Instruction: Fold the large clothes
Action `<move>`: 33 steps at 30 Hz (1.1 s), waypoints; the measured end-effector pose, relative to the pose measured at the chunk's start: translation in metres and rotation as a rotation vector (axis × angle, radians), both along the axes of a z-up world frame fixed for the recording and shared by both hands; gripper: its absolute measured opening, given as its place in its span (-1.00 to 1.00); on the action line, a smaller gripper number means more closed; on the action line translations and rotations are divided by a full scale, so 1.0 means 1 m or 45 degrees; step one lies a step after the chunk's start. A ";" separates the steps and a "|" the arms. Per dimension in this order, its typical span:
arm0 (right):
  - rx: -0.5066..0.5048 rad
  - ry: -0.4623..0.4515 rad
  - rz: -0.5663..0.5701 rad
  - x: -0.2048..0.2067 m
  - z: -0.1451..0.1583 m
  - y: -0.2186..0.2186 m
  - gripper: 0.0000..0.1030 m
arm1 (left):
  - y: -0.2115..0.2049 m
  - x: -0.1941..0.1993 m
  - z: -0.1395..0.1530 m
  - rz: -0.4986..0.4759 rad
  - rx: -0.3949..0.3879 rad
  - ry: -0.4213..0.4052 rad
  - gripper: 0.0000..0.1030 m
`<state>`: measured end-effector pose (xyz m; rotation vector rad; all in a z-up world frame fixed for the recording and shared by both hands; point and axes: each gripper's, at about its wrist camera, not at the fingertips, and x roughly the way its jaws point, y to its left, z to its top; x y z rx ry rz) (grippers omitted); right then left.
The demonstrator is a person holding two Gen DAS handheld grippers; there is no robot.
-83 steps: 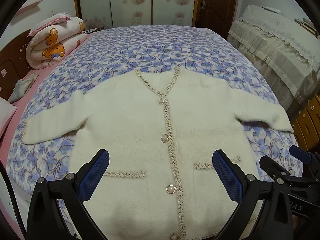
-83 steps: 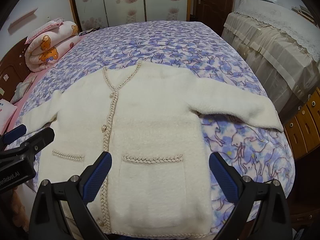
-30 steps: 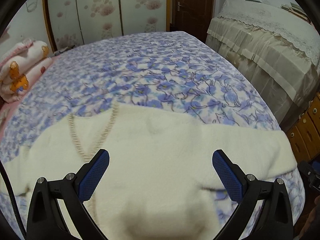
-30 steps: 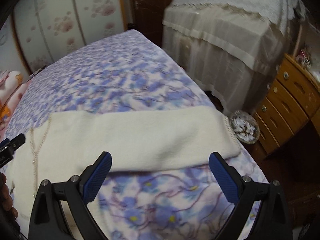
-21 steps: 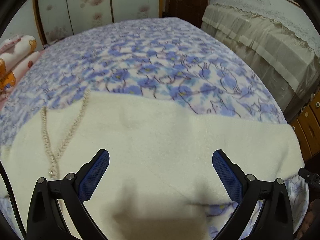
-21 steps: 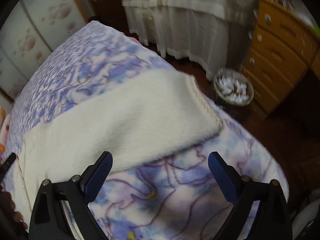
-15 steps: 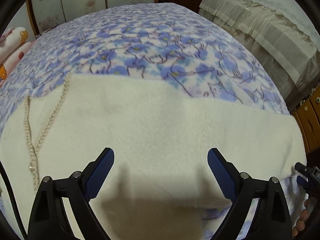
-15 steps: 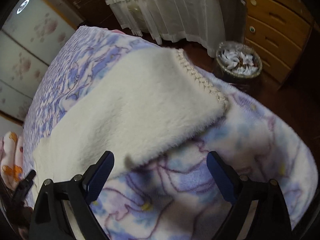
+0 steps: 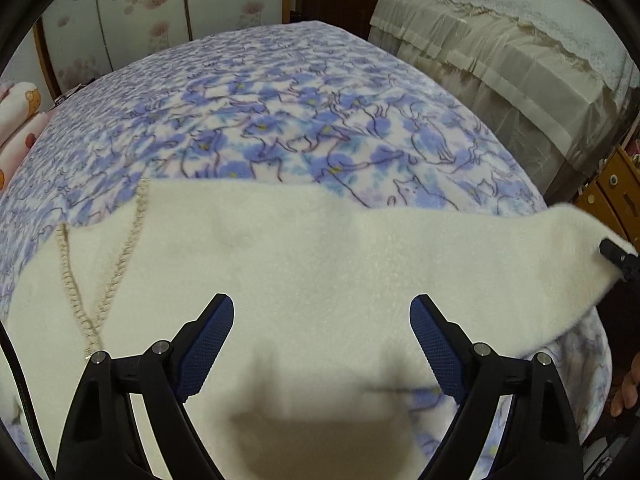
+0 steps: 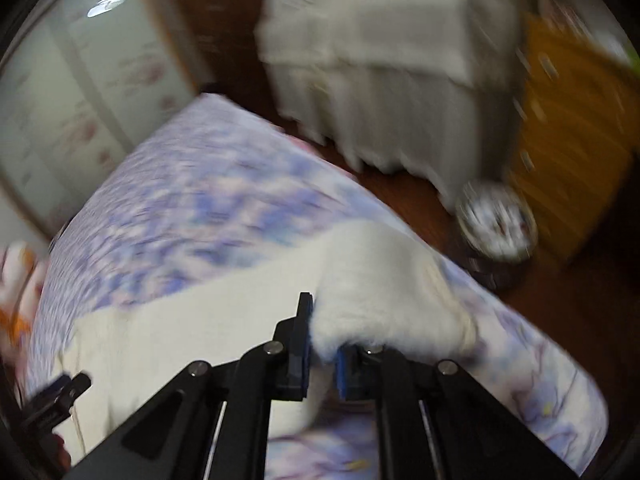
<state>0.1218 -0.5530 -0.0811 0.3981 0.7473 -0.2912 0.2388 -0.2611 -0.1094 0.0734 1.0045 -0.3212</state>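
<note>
A cream fluffy cardigan [image 9: 320, 264] with braided trim lies flat on the bed. My left gripper [image 9: 322, 340] is open and empty, low over the cardigan's right shoulder. My right gripper [image 10: 320, 344] is shut on the end of the right sleeve [image 10: 380, 296] and lifts it off the bed; its tip also shows in the left wrist view [image 9: 616, 256] at the sleeve cuff. The right wrist view is blurred by motion.
The bed has a blue-flowered blanket [image 9: 300, 120]. A cloth-covered piece of furniture [image 9: 500, 60] and wooden drawers [image 10: 572, 152] stand to the right. A round basket [image 10: 496, 220] sits on the floor by the bed edge. Wardrobe doors [image 9: 160, 12] stand behind.
My right gripper has closed on the sleeve end and raised it. My left gripper has moved closer over the shoulder and narrowed slightly, still open.
</note>
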 end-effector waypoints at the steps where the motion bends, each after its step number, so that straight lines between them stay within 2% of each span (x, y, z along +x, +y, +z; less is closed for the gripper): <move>1: -0.024 -0.021 0.058 0.002 0.011 0.017 -0.82 | 0.013 -0.005 0.008 0.019 -0.016 -0.006 0.73; 4: -0.105 -0.066 0.280 0.009 0.036 0.085 -0.82 | 0.046 -0.016 0.022 0.072 -0.044 -0.018 0.73; 7: -0.140 -0.056 0.467 0.013 0.034 0.148 -0.82 | 0.087 -0.030 0.028 0.131 -0.061 -0.022 0.73; 11: -0.176 0.099 0.634 0.024 -0.010 0.219 -0.70 | 0.128 -0.041 0.014 0.179 -0.043 0.008 0.73; 13: -0.141 0.180 0.716 0.026 -0.039 0.240 -0.45 | 0.143 -0.044 -0.002 0.198 -0.037 0.056 0.73; 15: -0.140 0.290 0.763 0.025 -0.068 0.257 -0.34 | 0.154 -0.045 -0.019 0.206 -0.065 0.123 0.73; 18: -0.141 0.338 0.763 0.015 -0.082 0.261 -0.26 | 0.161 -0.048 -0.036 0.200 -0.128 0.186 0.73; 23: -0.011 0.282 0.727 -0.001 -0.071 0.247 -0.15 | 0.151 -0.049 -0.052 0.148 -0.231 0.232 0.73; 27: 0.015 0.275 0.668 -0.013 -0.066 0.231 -0.11 | 0.126 -0.046 -0.057 0.083 -0.333 0.279 0.73; 33: 0.111 0.295 0.595 -0.029 -0.073 0.208 -0.11 | 0.089 -0.033 -0.082 0.035 -0.379 0.384 0.72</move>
